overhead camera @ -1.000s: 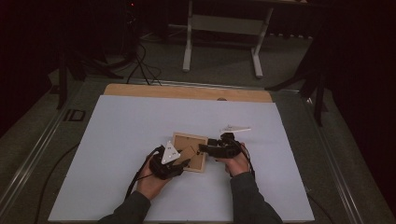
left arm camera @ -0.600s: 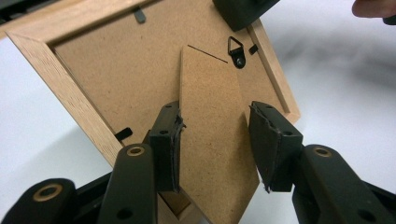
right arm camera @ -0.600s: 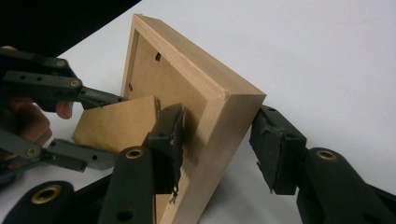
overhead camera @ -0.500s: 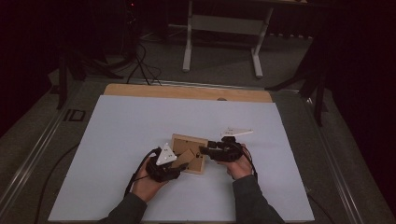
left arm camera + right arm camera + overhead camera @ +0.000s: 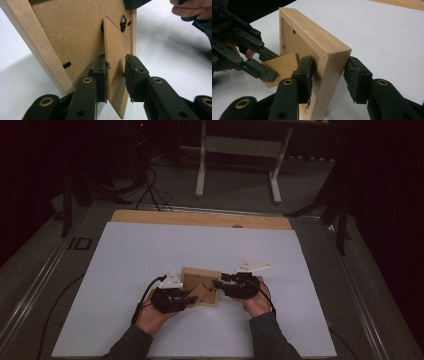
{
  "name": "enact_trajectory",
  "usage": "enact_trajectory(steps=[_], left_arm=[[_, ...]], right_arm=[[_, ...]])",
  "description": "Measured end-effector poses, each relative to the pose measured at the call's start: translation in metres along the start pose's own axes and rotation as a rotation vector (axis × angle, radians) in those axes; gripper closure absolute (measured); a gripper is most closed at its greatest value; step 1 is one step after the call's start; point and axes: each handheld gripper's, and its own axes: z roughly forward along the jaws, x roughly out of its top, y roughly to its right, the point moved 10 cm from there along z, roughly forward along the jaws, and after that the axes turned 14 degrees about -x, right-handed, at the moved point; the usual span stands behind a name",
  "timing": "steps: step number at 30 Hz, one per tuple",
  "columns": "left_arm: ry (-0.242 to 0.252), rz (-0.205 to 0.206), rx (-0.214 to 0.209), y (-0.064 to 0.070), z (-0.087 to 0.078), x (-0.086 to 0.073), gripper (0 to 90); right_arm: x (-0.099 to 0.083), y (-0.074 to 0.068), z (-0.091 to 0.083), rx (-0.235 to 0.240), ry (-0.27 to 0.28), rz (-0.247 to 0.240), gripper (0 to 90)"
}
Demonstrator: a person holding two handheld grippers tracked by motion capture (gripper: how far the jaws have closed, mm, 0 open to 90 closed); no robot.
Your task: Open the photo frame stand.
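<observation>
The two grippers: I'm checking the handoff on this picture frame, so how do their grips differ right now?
The left gripper straddles the thin fibreboard stand flap on the back of the picture frame, one finger touching it and the other standing a little off; the right gripper straddles the frame's thick wooden edge, its fingers likewise not fully closed. The left gripper comes in at the flap's free end, the right at a corner. Both have black fingers and work on the same frame.

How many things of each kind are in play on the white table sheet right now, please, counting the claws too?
Wooden picture frame: 1
Fibreboard easel stand hinged to the frame's back: 1
Black claws: 2, the left claw and the right claw
White table sheet: 1
Total: 5
</observation>
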Motion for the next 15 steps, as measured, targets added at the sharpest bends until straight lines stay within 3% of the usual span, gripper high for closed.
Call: enact_trajectory(steps=[8,15], left_arm=[[-0.006,0.001,0.024,-0.003,0.0,-0.001,75.5],[-0.027,0.017,0.097,-0.014,0.002,-0.001,76.0]], right_arm=[[0.003,-0.004,-0.001,-0.023,0.018,-0.033,58.1],[0.009,-0.006,0.001,-0.029,0.043,-0.053,58.0]])
